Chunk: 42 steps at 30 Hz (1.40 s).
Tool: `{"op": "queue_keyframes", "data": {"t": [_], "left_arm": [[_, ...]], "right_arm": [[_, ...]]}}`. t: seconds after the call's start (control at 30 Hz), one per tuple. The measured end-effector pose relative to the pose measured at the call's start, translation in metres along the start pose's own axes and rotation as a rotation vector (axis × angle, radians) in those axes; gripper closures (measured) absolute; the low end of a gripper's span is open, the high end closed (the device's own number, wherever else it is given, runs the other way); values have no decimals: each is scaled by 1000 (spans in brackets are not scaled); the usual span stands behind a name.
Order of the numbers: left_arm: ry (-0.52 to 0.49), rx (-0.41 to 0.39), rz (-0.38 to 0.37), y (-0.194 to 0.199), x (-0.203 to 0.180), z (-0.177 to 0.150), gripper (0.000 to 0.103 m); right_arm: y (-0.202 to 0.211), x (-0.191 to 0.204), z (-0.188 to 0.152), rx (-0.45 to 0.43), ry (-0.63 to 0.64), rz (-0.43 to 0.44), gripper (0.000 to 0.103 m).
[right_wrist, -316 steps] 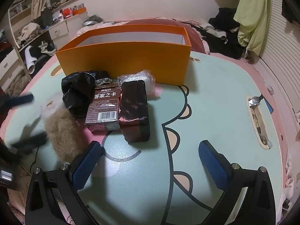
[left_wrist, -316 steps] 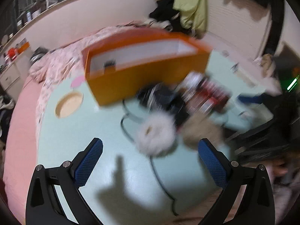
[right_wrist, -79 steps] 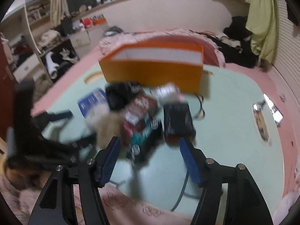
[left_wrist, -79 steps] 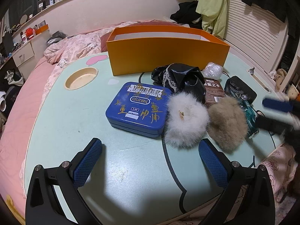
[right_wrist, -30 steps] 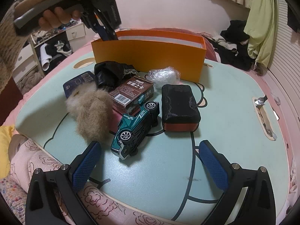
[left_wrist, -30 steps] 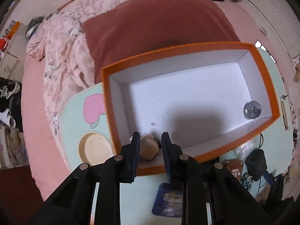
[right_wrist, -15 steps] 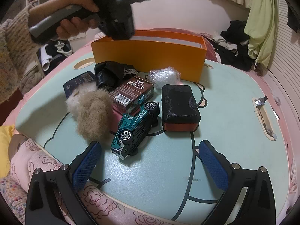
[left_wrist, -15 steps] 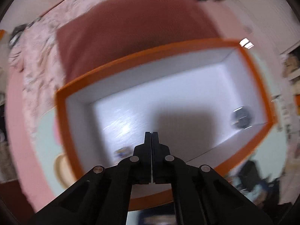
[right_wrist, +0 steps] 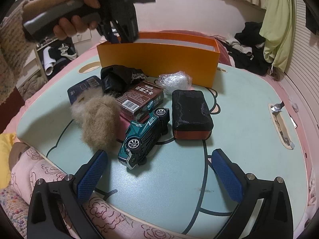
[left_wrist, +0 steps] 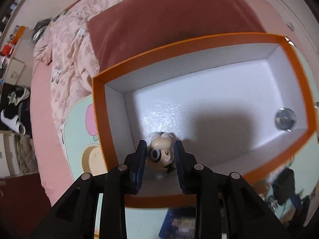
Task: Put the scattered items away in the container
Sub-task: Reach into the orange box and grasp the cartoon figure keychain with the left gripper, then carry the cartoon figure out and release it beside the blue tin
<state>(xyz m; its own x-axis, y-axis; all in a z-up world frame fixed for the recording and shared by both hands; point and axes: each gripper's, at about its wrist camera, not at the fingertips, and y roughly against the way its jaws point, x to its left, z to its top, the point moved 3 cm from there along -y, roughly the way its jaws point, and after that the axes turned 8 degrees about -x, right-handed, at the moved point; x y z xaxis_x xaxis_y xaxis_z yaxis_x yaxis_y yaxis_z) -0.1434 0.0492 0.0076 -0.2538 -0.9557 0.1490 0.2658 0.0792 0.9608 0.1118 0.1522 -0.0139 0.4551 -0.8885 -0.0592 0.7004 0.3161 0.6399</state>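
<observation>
My left gripper [left_wrist: 159, 149] hangs over the near left corner of the orange box [left_wrist: 99, 107], its jaws slightly apart around a small cream toy figure [left_wrist: 161, 149] that sits inside the box. A clear ball [left_wrist: 285, 118] lies at the box's right end. My right gripper [right_wrist: 157, 171] is open and empty above the table's near edge. Before it lie a green toy car [right_wrist: 144, 137], a tan fur ball [right_wrist: 97, 119], a brown card box [right_wrist: 139, 97], a black-and-red case [right_wrist: 190, 113], a black pouch [right_wrist: 117, 77], a plastic wad [right_wrist: 173, 80] and a blue tin [right_wrist: 83, 88].
The orange box [right_wrist: 159, 59] stands at the far side of the mint table [right_wrist: 249, 139], with the left gripper [right_wrist: 117, 33] and hand above its left end. A bed with pink bedding [left_wrist: 67, 45] and a red pillow [left_wrist: 169, 20] lies behind. A pink blanket [right_wrist: 59, 189] covers the near edge.
The left gripper's jaws have parted from fully shut half a second ago, and the cream toy figure now shows between them inside the box. The right gripper has not moved.
</observation>
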Motion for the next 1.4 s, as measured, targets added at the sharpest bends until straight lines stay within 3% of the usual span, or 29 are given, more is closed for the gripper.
{"op": "queue_keyframes", "data": {"t": [0.23,0.4,0.5,0.63,0.77,0.87,1.03,1.13,1.3,1.4], "left_arm": [[-19,-50,26,-7,-2,9,71],[-48,-72,-10,-6,-2,10,72],[-4,-123,-112,9,6,10,72],[21,-287,-239,65,17,3,72],[22,-411,-446,112,24,-34,72],[33,-437,-512,117,23,-74,72],[75,-411,-527,90,18,-115,72],[97,-442,-489,76,10,-130,72],[155,-509,-549,77,5,-135,71],[204,-613,-507,91,14,-139,56]], "right_arm": [[0,-1,2,-1,3,0,0],[0,-1,2,-1,3,0,0],[0,-1,1,-1,4,0,0],[0,-1,1,-1,4,-1,0],[0,-1,1,-1,4,-1,0],[0,-1,1,-1,4,-1,0],[-1,-1,1,-1,5,-1,0],[-1,-1,2,-1,5,-1,0],[-1,-1,1,-2,5,-1,0],[-1,-1,1,-2,5,-1,0]]}}
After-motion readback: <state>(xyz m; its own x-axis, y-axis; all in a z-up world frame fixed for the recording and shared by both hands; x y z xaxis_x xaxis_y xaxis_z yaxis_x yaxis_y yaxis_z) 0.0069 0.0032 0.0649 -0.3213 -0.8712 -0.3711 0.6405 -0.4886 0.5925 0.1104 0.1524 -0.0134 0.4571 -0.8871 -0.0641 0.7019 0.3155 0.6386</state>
